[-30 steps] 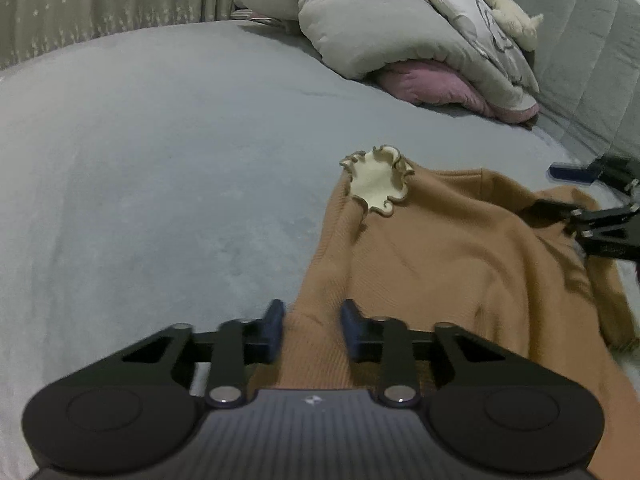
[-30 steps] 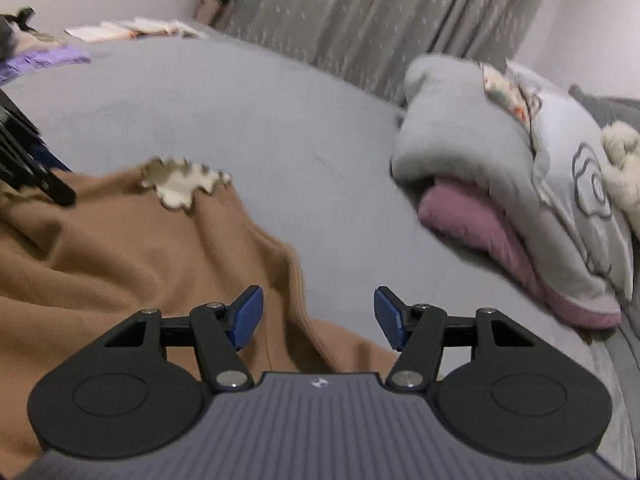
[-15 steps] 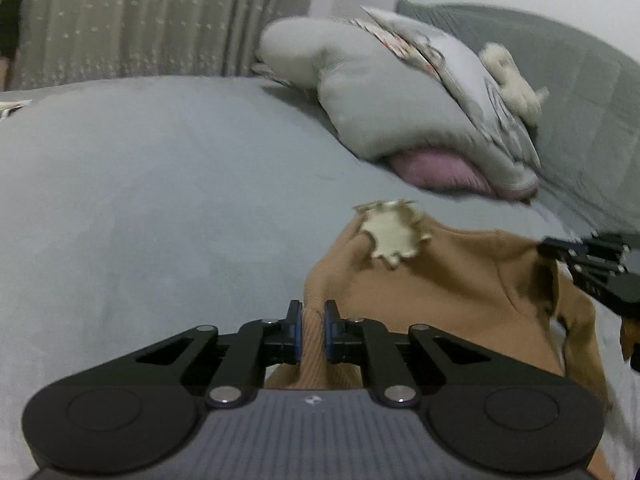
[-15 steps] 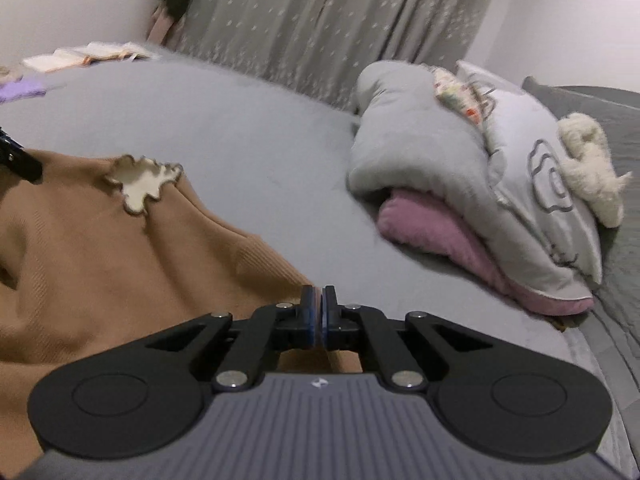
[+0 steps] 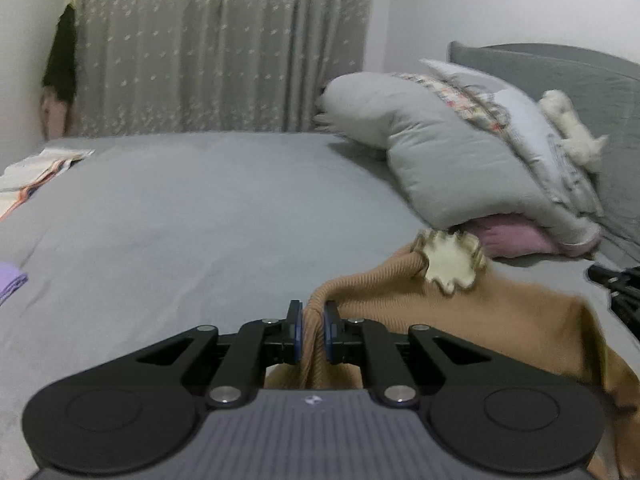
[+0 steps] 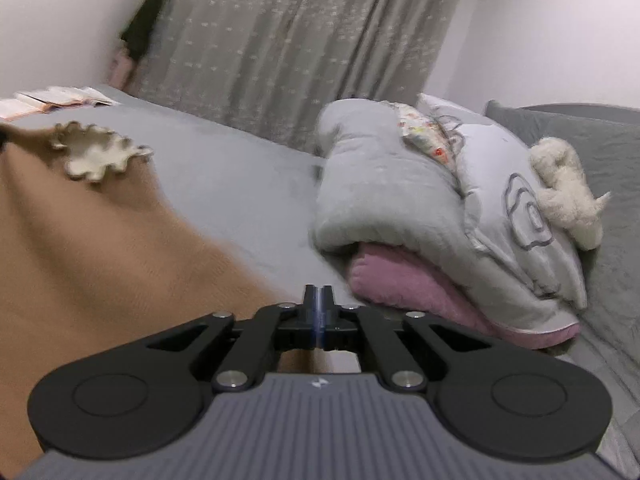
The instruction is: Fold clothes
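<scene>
We've got the tan ribbed sweater [image 5: 480, 320] lifted off the grey bed [image 5: 200, 220], hanging between our two grippers, cream ruffled collar [image 5: 452, 266] riding at the top edge. Left gripper [image 5: 313, 332] has its jaws narrowed onto a bunched ridge of the knit, and we can see the fabric pinched between the blue pads. Right gripper [image 6: 318, 312] has its jaws pressed together with the cloth running in under them; we judge it grips the sweater's other edge, though the pinch itself is hidden.

Now the risks. That left pinch is a thick gathered fold, not a flat hem, so the knit could creep out if we pull the two sides apart too hard. The right bite looks thin; a jerk might free it and drop that side in a heap. And the rolled grey duvet [image 6: 400, 200] with the pink blanket [image 6: 400, 280] sits close to our right, so a wide swing could drag the sweater across it.
</scene>
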The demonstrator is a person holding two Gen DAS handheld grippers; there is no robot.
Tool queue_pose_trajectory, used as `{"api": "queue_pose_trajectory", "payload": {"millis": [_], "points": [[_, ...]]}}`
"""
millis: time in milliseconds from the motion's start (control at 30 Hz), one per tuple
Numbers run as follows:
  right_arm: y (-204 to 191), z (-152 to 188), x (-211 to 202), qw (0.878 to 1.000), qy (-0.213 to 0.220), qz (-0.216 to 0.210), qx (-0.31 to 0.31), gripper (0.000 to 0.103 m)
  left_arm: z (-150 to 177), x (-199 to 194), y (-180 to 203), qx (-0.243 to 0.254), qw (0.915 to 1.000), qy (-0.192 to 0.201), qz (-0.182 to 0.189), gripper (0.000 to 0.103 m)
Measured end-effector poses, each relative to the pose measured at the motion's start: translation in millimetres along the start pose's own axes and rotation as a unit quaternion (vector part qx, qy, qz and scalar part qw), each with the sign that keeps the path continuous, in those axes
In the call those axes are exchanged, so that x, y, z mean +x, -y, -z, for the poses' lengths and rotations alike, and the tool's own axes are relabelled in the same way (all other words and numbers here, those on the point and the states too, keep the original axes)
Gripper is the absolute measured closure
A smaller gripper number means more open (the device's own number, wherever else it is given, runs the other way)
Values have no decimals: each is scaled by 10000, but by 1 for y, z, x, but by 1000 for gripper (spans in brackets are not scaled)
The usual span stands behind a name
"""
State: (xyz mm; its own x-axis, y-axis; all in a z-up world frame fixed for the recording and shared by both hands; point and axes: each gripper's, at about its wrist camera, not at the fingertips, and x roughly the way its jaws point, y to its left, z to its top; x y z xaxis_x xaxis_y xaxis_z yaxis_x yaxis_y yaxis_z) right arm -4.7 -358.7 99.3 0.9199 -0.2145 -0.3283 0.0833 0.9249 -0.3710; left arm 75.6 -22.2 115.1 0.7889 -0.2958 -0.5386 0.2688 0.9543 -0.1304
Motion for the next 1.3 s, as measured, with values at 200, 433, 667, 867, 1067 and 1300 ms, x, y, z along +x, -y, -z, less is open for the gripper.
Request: {"api": "queue_pose_trajectory", "payload": {"millis": [200,433,667,867,1067,1300], "points": [[1,10,25,9992,-377,-11,-109,101,-7,63,-17,-209,9971,-731,8,92],[40,19,16,9912,-967,-484,766,58,-9,33,-89,-1249,9900,-631,-163,68],[45,3,-15,9881,-902,-810,951,40,38,-41,-98,-740,9917,-971,-412,40],[13,-19,-61,9907,-388,-1195,529,21,86,-89,-100,-944,9851,-1326,-553,26],[0,-22,-91,9923,-160,-1208,204,15,127,-161,-127,-1148,9810,-1242,-952,23],[3,-9,-99,9927,-296,-1150,220,15,190,-205,-156,-1717,9580,-1704,-1543,23]]}}
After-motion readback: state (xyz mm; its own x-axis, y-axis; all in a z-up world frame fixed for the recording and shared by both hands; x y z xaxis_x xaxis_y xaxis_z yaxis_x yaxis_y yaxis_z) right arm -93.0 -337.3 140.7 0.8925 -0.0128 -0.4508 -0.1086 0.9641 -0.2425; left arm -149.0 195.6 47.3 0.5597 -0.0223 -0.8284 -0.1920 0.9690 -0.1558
